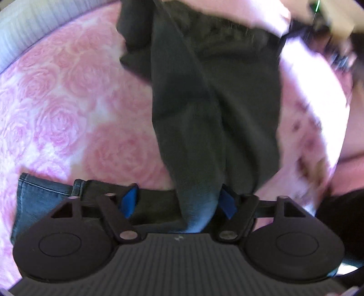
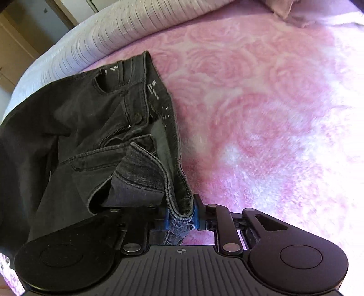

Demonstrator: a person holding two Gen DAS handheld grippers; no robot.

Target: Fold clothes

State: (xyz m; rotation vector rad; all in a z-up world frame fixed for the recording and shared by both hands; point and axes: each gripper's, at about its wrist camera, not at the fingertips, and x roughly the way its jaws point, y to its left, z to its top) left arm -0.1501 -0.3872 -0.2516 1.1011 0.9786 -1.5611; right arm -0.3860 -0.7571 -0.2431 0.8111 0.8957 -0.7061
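Observation:
A pair of dark grey jeans lies on a pink rose-patterned blanket. My right gripper is shut on the bunched waistband edge, with the zip and button in view above it. In the left wrist view the jeans' dark fabric hangs stretched from the top of the frame down between the blue pads. My left gripper stands wide open, with the cloth lying against its right pad. A hemmed leg end lies under the left finger.
The pink blanket covers the bed. A ribbed white cover runs along the far edge, and wooden cupboard doors stand beyond it. A pink pillow lies at the far right.

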